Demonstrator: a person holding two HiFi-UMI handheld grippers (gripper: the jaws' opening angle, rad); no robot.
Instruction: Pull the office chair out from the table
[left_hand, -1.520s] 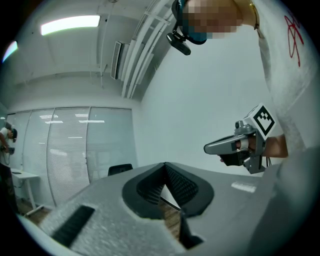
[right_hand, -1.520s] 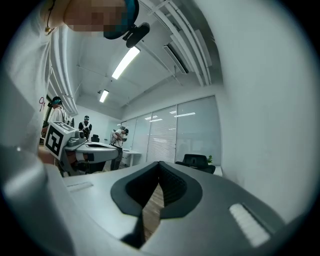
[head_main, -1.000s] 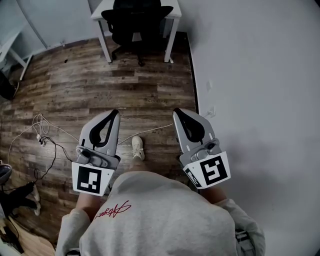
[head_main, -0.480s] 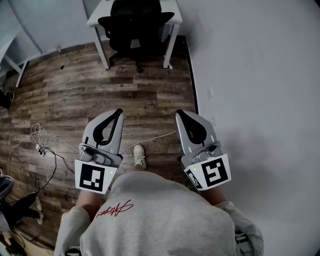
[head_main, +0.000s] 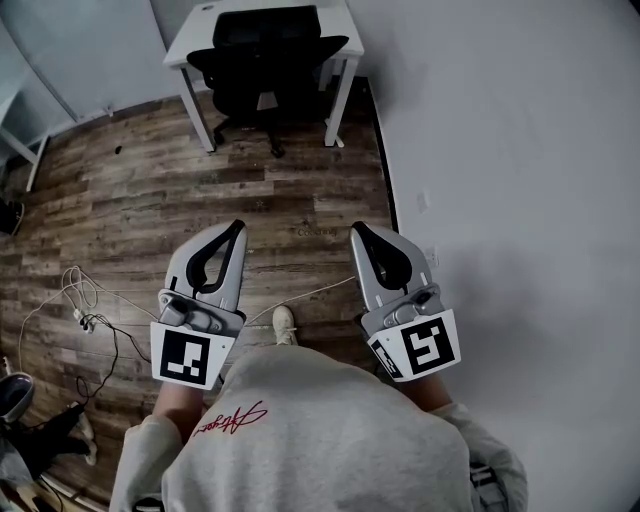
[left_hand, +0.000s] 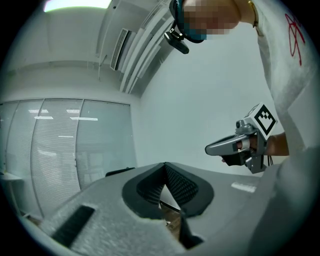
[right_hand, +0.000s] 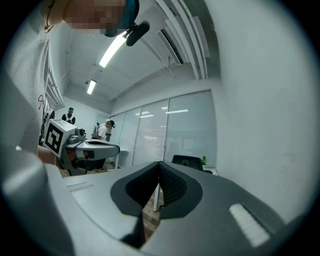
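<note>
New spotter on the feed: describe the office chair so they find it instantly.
Follow the wood floor to the top of the head view, where a white table stands beside the right-hand wall. The office chair is pushed in between its legs. It alone is black; table and walls are white.

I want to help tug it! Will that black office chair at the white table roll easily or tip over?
Probably it rolls: the black office chair seems to stand on a splayed base on smooth wooden floor. Tipping looks unlikely, since that base spreads wide.
</note>
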